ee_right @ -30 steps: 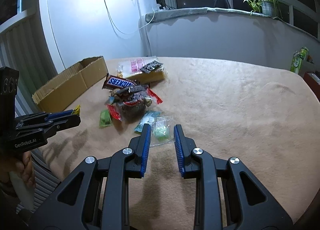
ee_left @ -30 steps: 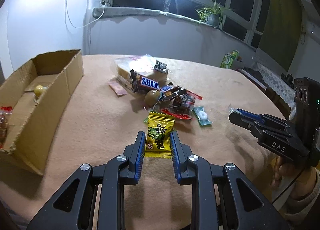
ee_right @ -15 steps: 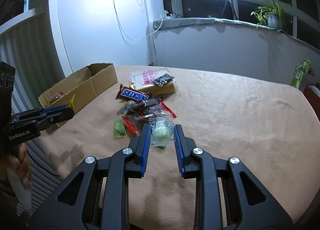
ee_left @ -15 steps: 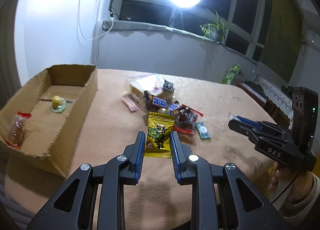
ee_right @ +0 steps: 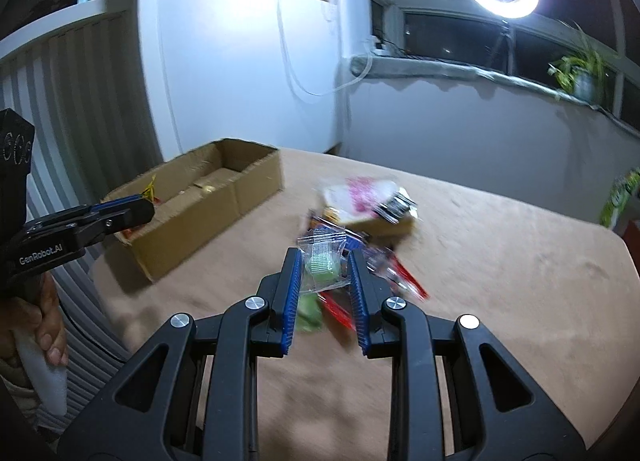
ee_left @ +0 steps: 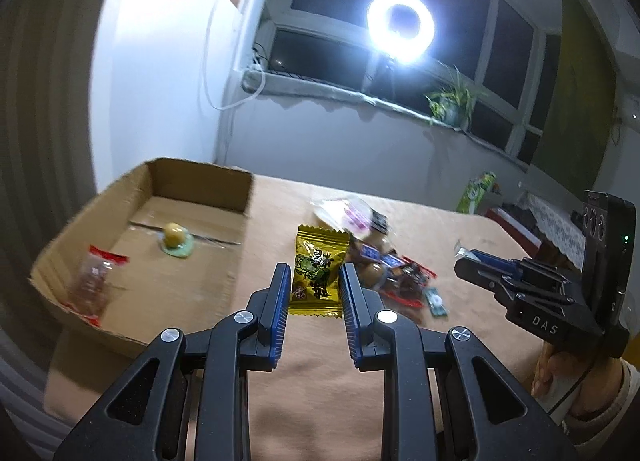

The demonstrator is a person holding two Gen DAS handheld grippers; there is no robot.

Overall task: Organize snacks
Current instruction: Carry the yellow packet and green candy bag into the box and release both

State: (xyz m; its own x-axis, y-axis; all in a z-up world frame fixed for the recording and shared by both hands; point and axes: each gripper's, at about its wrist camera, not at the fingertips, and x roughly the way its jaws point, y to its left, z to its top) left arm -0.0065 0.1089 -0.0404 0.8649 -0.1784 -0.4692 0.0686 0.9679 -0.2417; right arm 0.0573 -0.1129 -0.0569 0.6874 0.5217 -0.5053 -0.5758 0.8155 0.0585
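In the left view the left tool pinches a yellow packet between its fingers, box to its left, while in the right view the right tool grips a clear packet above the blurred snack pile.

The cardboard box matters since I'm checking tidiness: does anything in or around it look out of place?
Nothing is damaged or spilled. The cardboard box holds a round yellow candy and a red-ended packet; the other snacks lie in a loose pile on the table outside it.
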